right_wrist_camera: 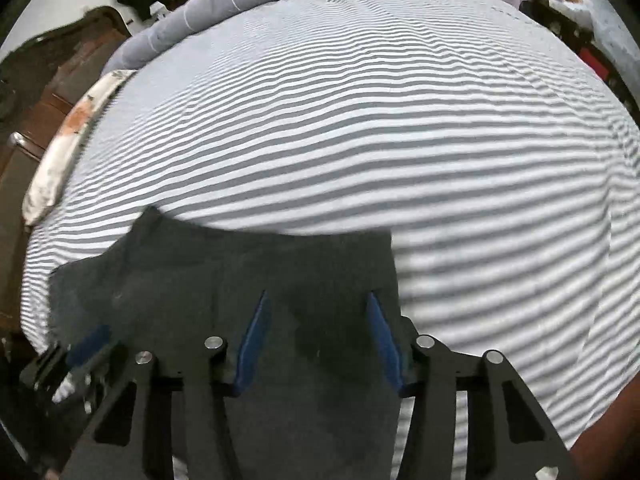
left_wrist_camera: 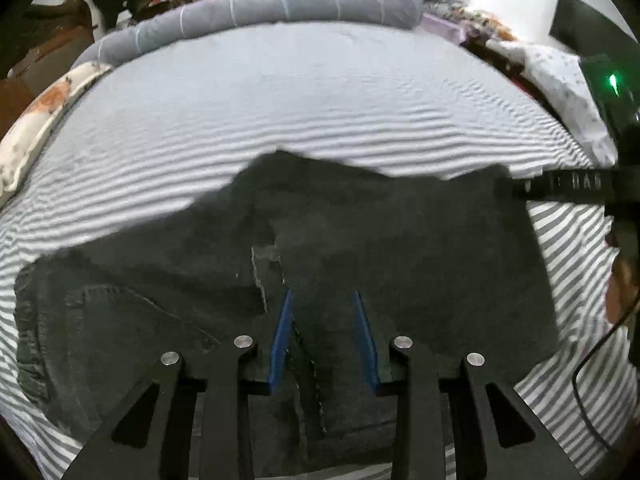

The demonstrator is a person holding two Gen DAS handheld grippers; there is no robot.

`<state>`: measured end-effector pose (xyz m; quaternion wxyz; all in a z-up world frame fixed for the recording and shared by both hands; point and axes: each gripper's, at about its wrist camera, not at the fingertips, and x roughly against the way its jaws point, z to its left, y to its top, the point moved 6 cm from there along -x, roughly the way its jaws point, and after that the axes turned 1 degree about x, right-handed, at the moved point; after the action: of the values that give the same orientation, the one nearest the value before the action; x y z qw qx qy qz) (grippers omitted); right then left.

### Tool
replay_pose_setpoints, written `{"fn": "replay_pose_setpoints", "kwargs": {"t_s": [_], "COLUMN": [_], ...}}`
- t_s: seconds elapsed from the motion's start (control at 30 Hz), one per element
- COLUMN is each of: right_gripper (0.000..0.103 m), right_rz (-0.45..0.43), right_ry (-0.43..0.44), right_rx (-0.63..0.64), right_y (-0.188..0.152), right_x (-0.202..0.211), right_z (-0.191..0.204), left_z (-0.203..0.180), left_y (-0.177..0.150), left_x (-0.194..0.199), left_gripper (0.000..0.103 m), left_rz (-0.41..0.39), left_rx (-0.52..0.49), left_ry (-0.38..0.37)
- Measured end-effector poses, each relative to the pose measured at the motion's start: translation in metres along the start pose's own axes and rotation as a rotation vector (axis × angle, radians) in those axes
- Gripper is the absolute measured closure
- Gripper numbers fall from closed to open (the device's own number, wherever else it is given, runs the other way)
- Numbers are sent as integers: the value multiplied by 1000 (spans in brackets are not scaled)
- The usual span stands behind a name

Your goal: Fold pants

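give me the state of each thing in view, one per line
pants: dark, partly folded, lying on the bed
left gripper: open above the pants, gripping nothing
right gripper: open above the pants, gripping nothing
striped sheet: spread over the bed, lightly rippled
grey bolster: lying along the far edge

pants (left_wrist_camera: 400,240): near edge runs under the left gripper (left_wrist_camera: 323,300) frame and off the bottom of the left wrist view
far hem: motion-blurred in both views
right gripper (right_wrist_camera: 316,300): whether its pads touch the cloth cannot be told
lettered strap (left_wrist_camera: 568,186): print too smeared to read
room beyond the bed (right_wrist_camera: 400,120): dim clutter, perhaps hanging clothes
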<state>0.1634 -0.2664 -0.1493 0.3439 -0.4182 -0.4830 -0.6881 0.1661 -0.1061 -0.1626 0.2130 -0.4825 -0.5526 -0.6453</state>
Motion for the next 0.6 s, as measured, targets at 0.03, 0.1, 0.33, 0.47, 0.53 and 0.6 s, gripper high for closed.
{"fn": "replay_pose_setpoints", "kwargs": {"t_s": [0.03, 0.1, 0.33, 0.47, 0.53, 0.6], "right_gripper": [55, 56, 52, 52, 52, 52], "right_rz": [10, 44, 46, 72, 85, 97], "right_ry": [-12, -40, -84, -47, -33, -27], "right_rx": [1, 7, 79, 76, 78, 78], "right_y": [1, 2, -6, -33, -56, -80], "right_x": [-5, -20, -24, -9, 1, 9], "right_z": [-2, -10, -6, 0, 1, 2], "left_z": [3, 10, 4, 2, 3, 5], "left_y": [-3, -10, -11, -19, -27, -35], "left_x": [-9, -25, -27, -20, -13, -7], "left_gripper": [70, 71, 69, 68, 68, 68], "left_rz": [27, 73, 72, 83, 80, 82], "left_rx": [13, 30, -3, -8, -23, -28], "left_ry": [9, 22, 49, 51, 58, 61]}}
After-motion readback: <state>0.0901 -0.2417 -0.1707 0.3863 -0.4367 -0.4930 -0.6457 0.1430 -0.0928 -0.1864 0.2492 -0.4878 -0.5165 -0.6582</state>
